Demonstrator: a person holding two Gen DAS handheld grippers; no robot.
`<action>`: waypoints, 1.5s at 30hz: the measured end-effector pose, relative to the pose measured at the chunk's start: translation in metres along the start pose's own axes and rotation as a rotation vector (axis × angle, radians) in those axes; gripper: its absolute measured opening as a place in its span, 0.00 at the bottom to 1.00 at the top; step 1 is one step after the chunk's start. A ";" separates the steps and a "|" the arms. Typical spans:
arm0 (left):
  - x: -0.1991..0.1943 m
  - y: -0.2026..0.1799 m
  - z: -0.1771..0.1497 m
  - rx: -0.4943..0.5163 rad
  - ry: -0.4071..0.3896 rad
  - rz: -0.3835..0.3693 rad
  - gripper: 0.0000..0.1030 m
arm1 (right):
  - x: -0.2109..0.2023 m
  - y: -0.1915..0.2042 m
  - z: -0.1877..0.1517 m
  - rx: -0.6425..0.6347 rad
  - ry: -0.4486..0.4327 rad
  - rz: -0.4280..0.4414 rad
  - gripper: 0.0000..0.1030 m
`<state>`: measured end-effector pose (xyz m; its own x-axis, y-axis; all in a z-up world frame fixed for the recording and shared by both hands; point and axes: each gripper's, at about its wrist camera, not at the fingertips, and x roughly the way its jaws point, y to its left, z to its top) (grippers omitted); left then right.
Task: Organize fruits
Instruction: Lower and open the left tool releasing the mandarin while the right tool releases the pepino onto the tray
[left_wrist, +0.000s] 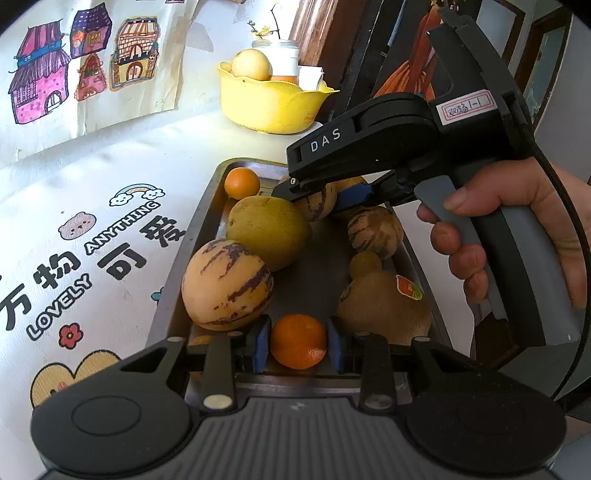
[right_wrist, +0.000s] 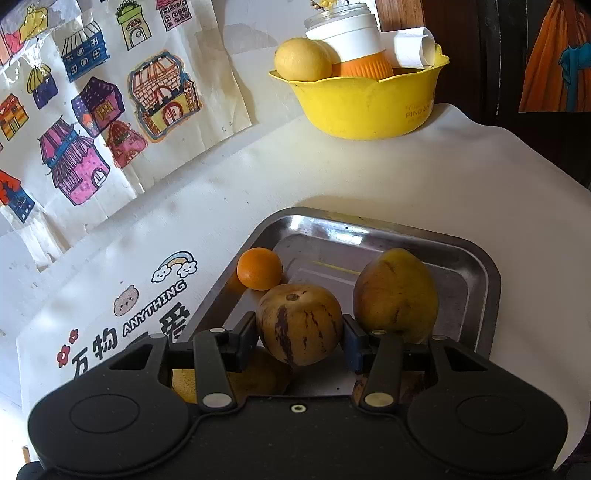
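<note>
Left gripper (left_wrist: 298, 341) clamps an orange (left_wrist: 298, 340) squarely between its pads, low over the tray (left_wrist: 207, 206). Right gripper (right_wrist: 300, 326) likewise clamps a striped melon (right_wrist: 299, 323), dead ahead.

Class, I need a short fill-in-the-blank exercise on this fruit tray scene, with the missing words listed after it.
1. The left tool has its pads on either side of a small ____ fruit.
2. The right tool closes around a brownish fruit marked with purple ____.
3. All the loose fruit lies in a metal ____.
4. The bowl at the back of the table is ____ in colour.

Missing words: orange; stripes; tray; yellow
</note>
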<state>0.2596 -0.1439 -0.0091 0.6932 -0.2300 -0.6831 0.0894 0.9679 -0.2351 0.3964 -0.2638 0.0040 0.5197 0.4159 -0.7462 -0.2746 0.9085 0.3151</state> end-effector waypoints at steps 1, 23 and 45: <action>0.000 0.000 0.000 -0.001 0.000 0.000 0.35 | 0.000 0.000 0.000 0.000 0.002 -0.002 0.49; 0.001 0.003 0.001 -0.017 0.002 -0.006 0.35 | 0.000 0.004 0.001 -0.039 0.027 -0.031 0.50; -0.010 0.004 0.002 -0.072 0.015 -0.007 0.60 | -0.029 0.011 -0.001 -0.064 0.014 -0.026 0.69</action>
<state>0.2544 -0.1380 -0.0022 0.6818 -0.2389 -0.6914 0.0425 0.9565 -0.2886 0.3777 -0.2664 0.0289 0.5160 0.3914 -0.7619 -0.3125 0.9142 0.2581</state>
